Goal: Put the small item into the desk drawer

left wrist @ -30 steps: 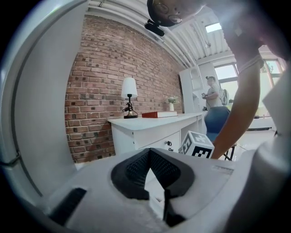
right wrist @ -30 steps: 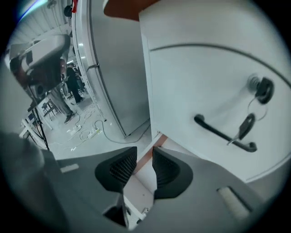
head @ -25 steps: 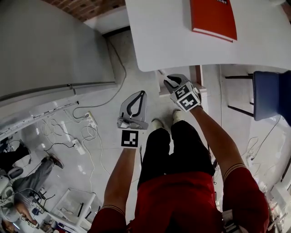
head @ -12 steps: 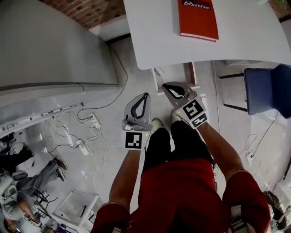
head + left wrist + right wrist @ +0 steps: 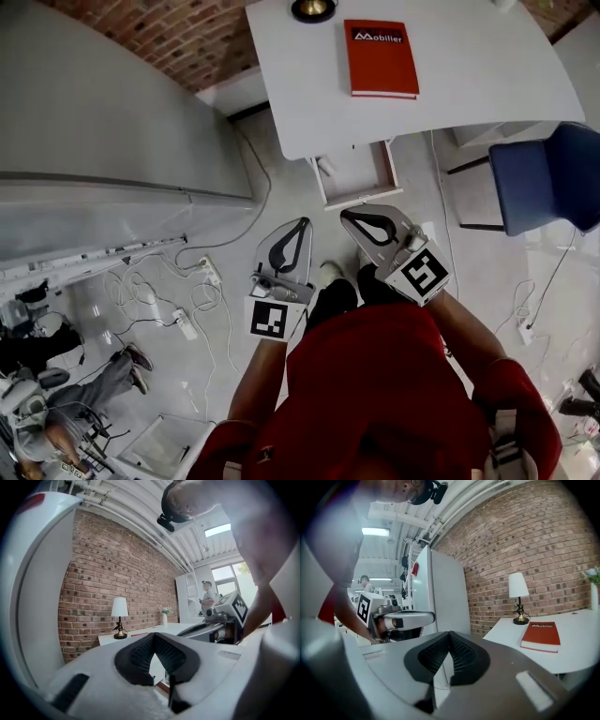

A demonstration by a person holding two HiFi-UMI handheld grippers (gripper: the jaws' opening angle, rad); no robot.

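1. The desk drawer [image 5: 362, 198] stands open under the near edge of the white desk [image 5: 469, 89], upper middle of the head view. Its inside looks pale and mostly bare.
2. A small pale item [image 5: 325, 167] shows at the drawer's left wall. It is too small to make out what it is, or whether it lies inside the drawer or just beside it.
3. The left gripper [image 5: 304, 223] has its jaws pressed together on nothing. The right gripper [image 5: 346, 216] is the same, closed and empty. Both hang mid-frame, below the drawer and apart from it.
4. On the desk lie a red book [image 5: 382, 58] and, at the top edge, a lamp [image 5: 517, 592].
5. A brick wall [image 5: 543, 541] backs the desk. A blue chair [image 5: 553, 178] sits at the right and a tall grey cabinet [image 5: 103, 103] fills the upper left. Cables [image 5: 187, 291] trail over the glossy white floor [image 5: 234, 234].
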